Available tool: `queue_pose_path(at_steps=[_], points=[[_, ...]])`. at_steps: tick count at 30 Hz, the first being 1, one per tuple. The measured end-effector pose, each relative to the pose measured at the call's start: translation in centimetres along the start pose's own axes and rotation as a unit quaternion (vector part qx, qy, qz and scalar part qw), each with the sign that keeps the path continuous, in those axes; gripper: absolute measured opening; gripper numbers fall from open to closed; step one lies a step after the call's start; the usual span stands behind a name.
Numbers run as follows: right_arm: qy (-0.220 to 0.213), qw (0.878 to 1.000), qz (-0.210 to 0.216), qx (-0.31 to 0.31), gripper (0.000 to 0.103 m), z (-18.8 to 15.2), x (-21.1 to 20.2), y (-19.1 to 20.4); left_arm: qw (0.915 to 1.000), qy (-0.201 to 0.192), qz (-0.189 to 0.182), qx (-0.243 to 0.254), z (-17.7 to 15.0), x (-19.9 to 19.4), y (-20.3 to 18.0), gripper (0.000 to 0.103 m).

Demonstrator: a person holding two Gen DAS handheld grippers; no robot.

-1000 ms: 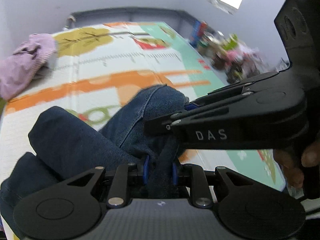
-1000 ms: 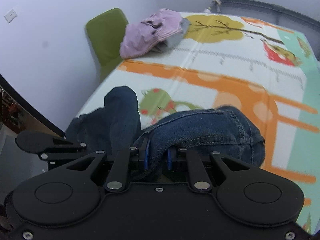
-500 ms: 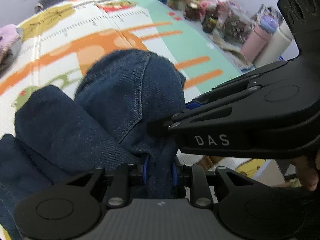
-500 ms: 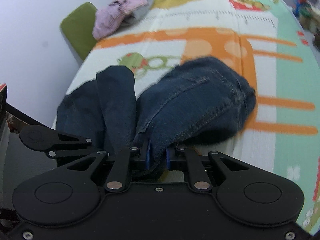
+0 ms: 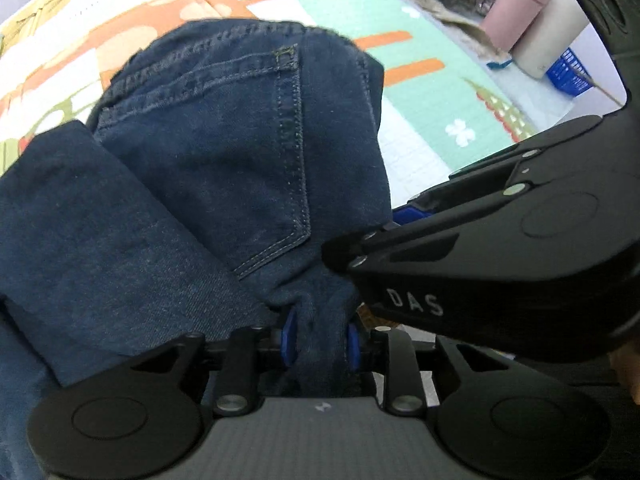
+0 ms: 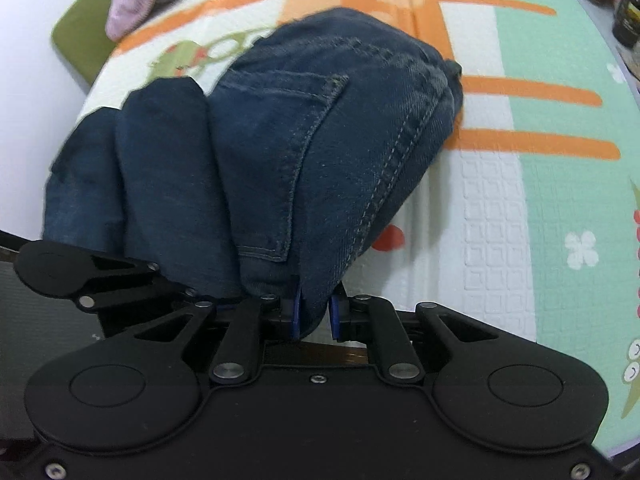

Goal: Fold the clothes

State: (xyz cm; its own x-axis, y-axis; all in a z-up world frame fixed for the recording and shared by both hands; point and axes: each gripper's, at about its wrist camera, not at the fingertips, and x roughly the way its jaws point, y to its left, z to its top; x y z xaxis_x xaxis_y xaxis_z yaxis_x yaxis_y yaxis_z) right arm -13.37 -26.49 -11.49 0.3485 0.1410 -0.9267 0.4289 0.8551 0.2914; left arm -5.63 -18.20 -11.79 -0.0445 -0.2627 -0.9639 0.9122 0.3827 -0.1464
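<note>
Dark blue jeans (image 5: 208, 152) hang bunched in front of both cameras, a back pocket facing me, above a colourful play mat (image 5: 432, 92). My left gripper (image 5: 319, 340) is shut on a fold of the denim, with blue pads on each side. My right gripper (image 6: 316, 314) is likewise shut on the jeans (image 6: 280, 152) at a thick seamed edge. In the left wrist view the right gripper (image 5: 404, 216) crosses close on the right, its black body marked DAS. The mat (image 6: 520, 220) lies below the cloth.
A pink garment (image 6: 136, 4) rests on a green chair (image 6: 80, 40) at the far left. Cups, jars and a blue basket (image 5: 568, 72) crowd the mat's far right edge. A hand (image 5: 628, 364) shows at the right border.
Both grippers have lifted the jeans higher and tipped forward. The back pocket now faces the cameras and the mat shows from more nearly overhead.
</note>
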Motion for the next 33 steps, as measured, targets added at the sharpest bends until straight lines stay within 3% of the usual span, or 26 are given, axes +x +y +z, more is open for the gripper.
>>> queue_pose_path(at_steps=[7, 12, 14, 19, 23, 27, 30, 33], points=[[0.012, 1.0, -0.012, 0.021, 0.012, -0.4, 2.2, -0.8, 1.0, 0.005, -0.001, -0.008, -0.1, 1.6, 0.4, 0.035], [0.015, 1.0, -0.013, 0.021, 0.017, -0.1, 1.4, -0.7, 0.9999, 0.002, -0.002, -0.014, -0.2, 1.2, 0.7, 0.036], [0.017, 1.0, -0.013, 0.022, 0.03, 0.0, 1.1, -0.6, 0.9998, -0.002, -0.004, -0.019, -0.3, 0.7, 0.9, 0.036], [-0.004, 1.0, 0.0, 0.022, 0.032, 0.6, -1.3, -0.4, 0.9998, -0.01, -0.003, -0.018, -0.5, -1.2, 1.1, 0.04], [-0.037, 0.999, 0.006, 0.023, 0.039, 1.8, -4.0, 0.0, 0.9996, -0.028, 0.003, -0.001, 0.1, -3.7, 0.8, 0.041], [-0.066, 0.998, 0.007, 0.018, 0.042, 2.9, -6.2, 0.5, 0.9975, -0.071, 0.001, 0.009, 0.5, -6.8, 0.7, 0.056], [-0.085, 0.996, 0.004, 0.015, 0.044, 4.1, -7.4, 0.6, 0.994, -0.109, 0.01, 0.001, 1.7, -8.6, 1.3, 0.065], [-0.102, 0.995, -0.002, 0.011, 0.047, 5.8, -8.2, 0.6, 0.9914, -0.126, 0.025, -0.028, 2.8, -9.4, 3.3, 0.066]])
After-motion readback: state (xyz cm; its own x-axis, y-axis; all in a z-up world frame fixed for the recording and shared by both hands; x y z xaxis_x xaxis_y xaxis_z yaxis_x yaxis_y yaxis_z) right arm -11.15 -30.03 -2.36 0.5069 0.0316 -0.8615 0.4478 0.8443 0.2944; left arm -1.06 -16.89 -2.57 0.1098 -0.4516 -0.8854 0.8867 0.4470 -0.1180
